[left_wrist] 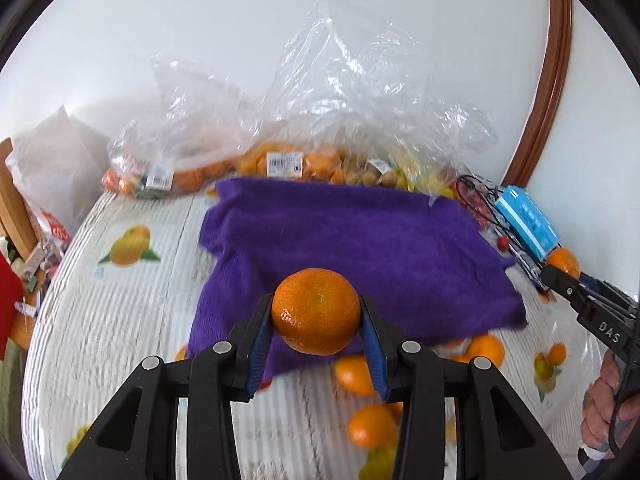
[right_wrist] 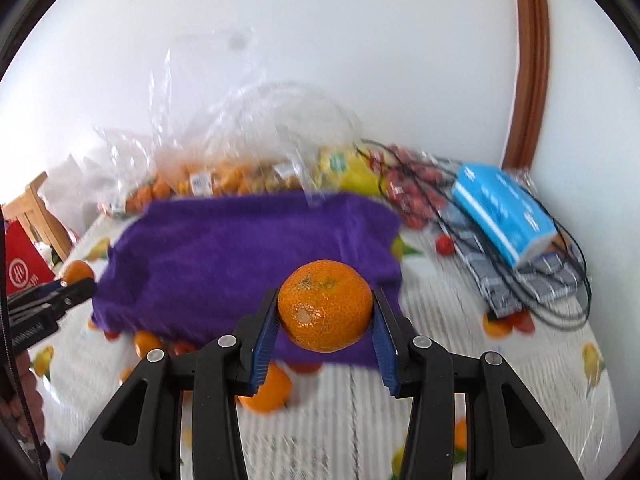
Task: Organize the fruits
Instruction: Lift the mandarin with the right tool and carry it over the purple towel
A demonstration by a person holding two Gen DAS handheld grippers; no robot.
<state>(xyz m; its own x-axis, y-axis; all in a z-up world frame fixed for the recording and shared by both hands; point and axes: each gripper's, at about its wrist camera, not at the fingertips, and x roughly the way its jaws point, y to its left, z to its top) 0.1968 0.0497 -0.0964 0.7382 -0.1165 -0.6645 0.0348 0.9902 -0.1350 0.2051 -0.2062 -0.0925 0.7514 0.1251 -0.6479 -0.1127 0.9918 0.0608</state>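
Item 1: left gripper [left_wrist: 316,312]. I have its blue pads clamped on a mandarin [left_wrist: 316,311], one pad on each side, fruit clear of the table and above the purple towel [left_wrist: 352,248]. The grip across the widest part is my choice so the round fruit cannot roll out.

Item 2: right gripper [right_wrist: 325,307]. Likewise closed on a second mandarin [right_wrist: 325,306], scarred patch facing me, held above the near edge of the towel. In the left view I see this gripper at the right border with its fruit at the tip.

Item 3: towel. Spread flat mid-table; I judge it to be the landing place, soft so fruit stays put.

Item 4: loose mandarins [left_wrist: 354,374]. Several lie on the printed tablecloth [left_wrist: 120,320] just beside the towel's near edge, not yet collected.

Item 5: clear bags [left_wrist: 320,112]. Against the wall behind the towel, holding more orange and yellow fruit with price labels; probable source stock.

Item 6: blue box [right_wrist: 504,212]. Right of the towel, on a tangle of black cable with small red fruit beside it. I will keep clear of the cable.

Status, as I judge it: early; two fruit in hand, towel bare.
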